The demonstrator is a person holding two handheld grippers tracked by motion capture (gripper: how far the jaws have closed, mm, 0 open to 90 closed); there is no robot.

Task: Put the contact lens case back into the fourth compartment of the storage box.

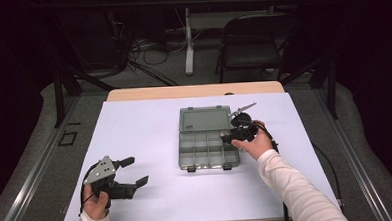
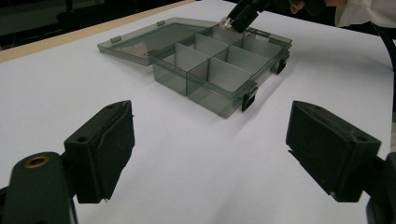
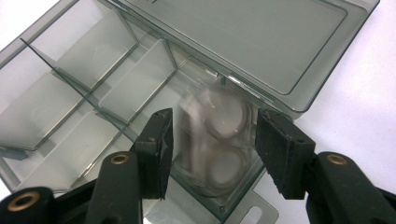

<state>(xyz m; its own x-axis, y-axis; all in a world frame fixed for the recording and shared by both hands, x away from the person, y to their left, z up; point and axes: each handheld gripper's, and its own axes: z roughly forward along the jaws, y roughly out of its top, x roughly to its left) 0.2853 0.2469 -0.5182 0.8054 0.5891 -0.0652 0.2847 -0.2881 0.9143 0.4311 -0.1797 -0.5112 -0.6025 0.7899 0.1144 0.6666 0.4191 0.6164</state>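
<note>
The right gripper [image 3: 212, 140] hovers over a corner compartment beside the hinge of the open grey compartment box [image 1: 207, 138], its jaws standing apart on either side of a clear blurred packet [image 3: 219, 135], which lies in that compartment with neither pad pressing on it. The box sits mid-table on the white sheet [image 1: 150, 142], lid laid flat behind it. The left gripper [image 2: 210, 154] rests well apart near the table's near edge, jaws spread wide and holding nothing.
</note>
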